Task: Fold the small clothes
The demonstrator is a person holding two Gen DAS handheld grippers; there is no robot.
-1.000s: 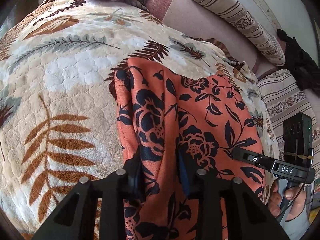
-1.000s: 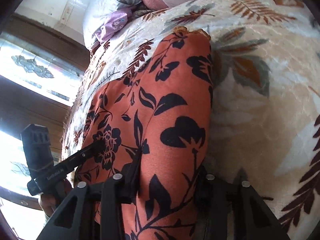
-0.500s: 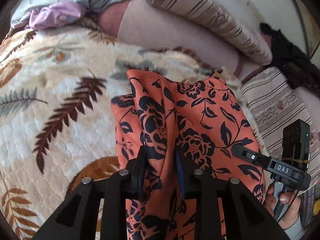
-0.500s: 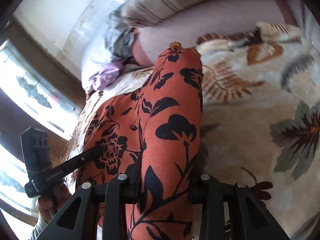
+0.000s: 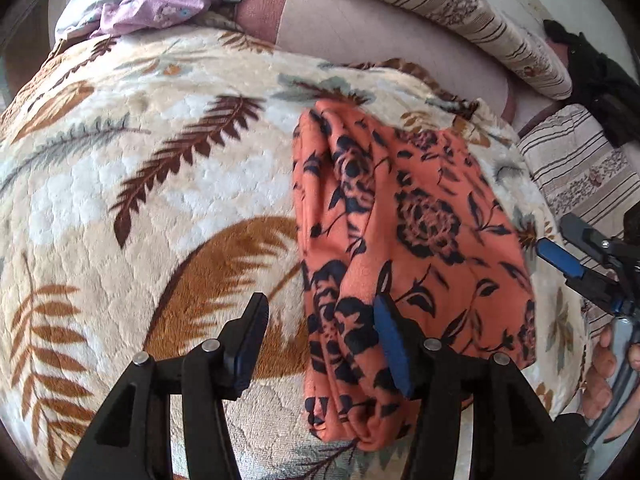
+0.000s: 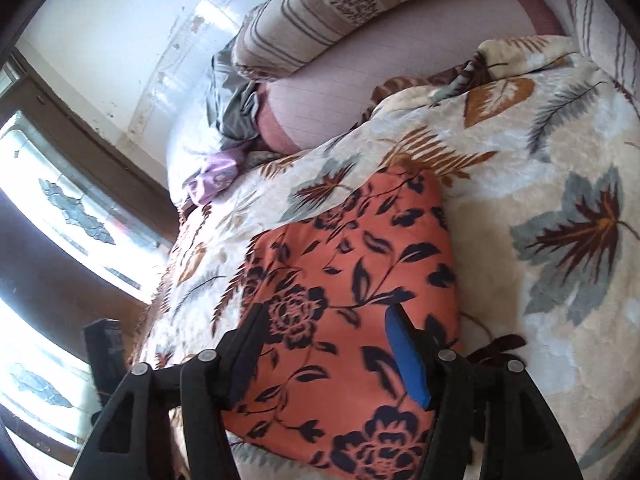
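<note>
An orange garment with a black flower print [image 5: 404,240] lies folded on the leaf-patterned blanket [image 5: 160,184]; it also shows in the right wrist view [image 6: 344,288]. My left gripper [image 5: 320,316] is open and empty, its jaws spread over the garment's near left edge. My right gripper [image 6: 328,328] is open and empty above the garment's near end. The right gripper also shows at the right edge of the left wrist view [image 5: 576,264], just beside the garment.
A striped bolster [image 5: 460,20] and a pink mattress edge [image 5: 360,32] lie beyond the blanket. A purple and grey heap of clothes [image 5: 160,8] sits at the far left. A black item [image 5: 600,76] lies at the far right. A window [image 6: 60,220] is left.
Both grippers have opened and let go of the orange garment, which now lies folded over on the blanket. Both have drawn back a little from it.
</note>
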